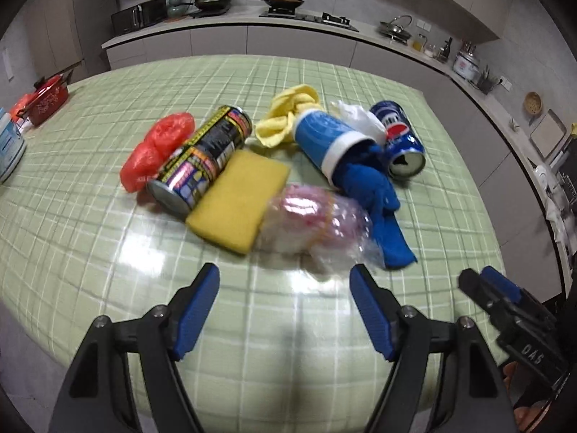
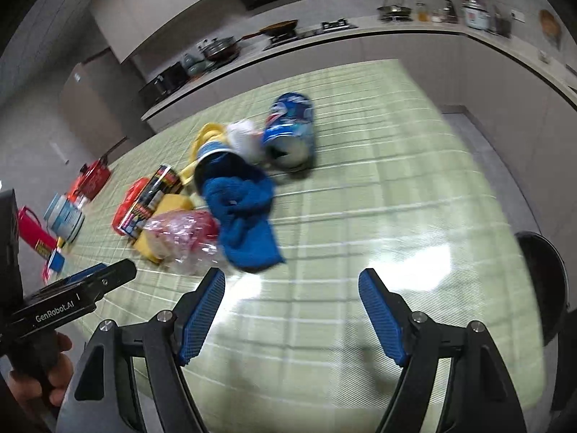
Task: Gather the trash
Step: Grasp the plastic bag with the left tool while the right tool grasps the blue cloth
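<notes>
two tools are seen held above a worktop [image 1: 108, 187] covered in green checked cloth, on which the trash lies in one heap near the middle. largest in the heap is a blue paper cup [image 1: 330, 140] on its side, with a blue cloth [image 1: 375, 195] spilling from its mouth toward the near edge. touching it on the far side are a yellow cloth [image 1: 288, 115] and a white crumpled wrapper [image 1: 357, 117]. a dark printed can [image 1: 205, 155] lies on its side, beside a yellow sponge [image 1: 239, 200] and a red plastic bag [image 1: 157, 148]. a pepsi can [image 1: 398, 140] lies just beside the cup. nearest is a clear plastic bag [image 1: 317, 223] with pink contents, touching the sponge.

the left tool [image 1: 285, 310] is released, nothing between its blue pads, and is aimed at the clear bag. the right tool [image 2: 292, 310] is likewise released and empty, over bare cloth near the blue cloth's end.

the step in hand is judged to be the first approach; nothing appears collected yet. next, the left tool would need to be lowered around the clear bag and clenched on the crumpled film. no bin is visible.
</notes>
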